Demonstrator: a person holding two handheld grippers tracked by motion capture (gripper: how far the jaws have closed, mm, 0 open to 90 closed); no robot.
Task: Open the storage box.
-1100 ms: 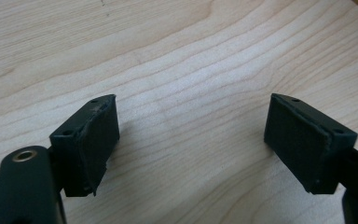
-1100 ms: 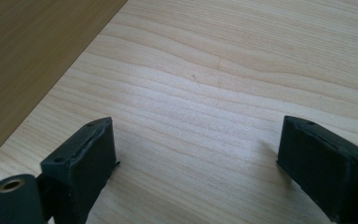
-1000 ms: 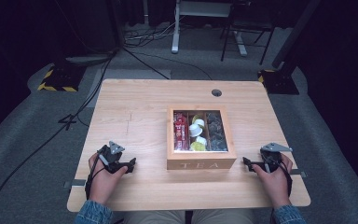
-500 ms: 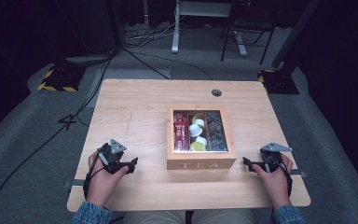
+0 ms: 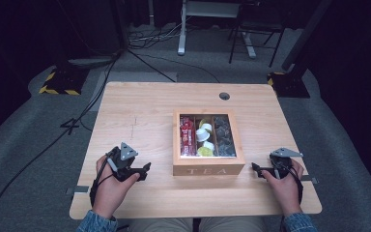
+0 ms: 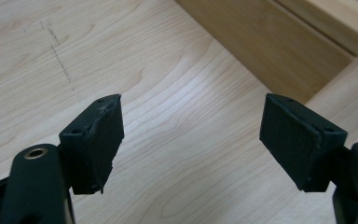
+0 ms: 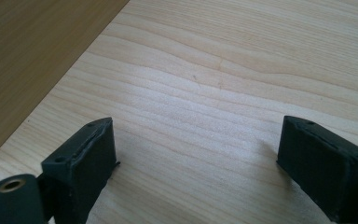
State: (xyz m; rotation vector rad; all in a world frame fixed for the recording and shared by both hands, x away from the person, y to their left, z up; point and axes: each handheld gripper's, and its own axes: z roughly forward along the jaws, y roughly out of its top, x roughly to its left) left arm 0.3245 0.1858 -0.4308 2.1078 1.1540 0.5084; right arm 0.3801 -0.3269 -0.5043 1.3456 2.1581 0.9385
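High view: a wooden tea box (image 5: 207,169) marked TEA sits mid-worktop (image 5: 140,116), its compartments holding red packets (image 5: 187,137), yellow-white pods (image 5: 204,140) and dark sachets (image 5: 223,137).

Left gripper view: the left hand-held gripper (image 6: 191,135) gapes empty, box corner far right.

Right gripper view: the right hand-held gripper (image 7: 196,154) stands wide, empty.

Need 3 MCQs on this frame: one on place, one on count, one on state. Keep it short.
1. Where does the wooden box lettered TEA stand on the light wooden table?
A. between the two grippers
B. at the far left corner
C. on the floor

2. How many compartments show under its clear lid?
A. one
B. three
C. six

3. How do the jaws of the left gripper stand?
A. shut on a tea bag
B. shut, empty
C. open, empty

Key: 1 A, the high view shows the left gripper and right gripper either side of it; 2 B, two dividers split it; 3 C, bare table shows between the pads.
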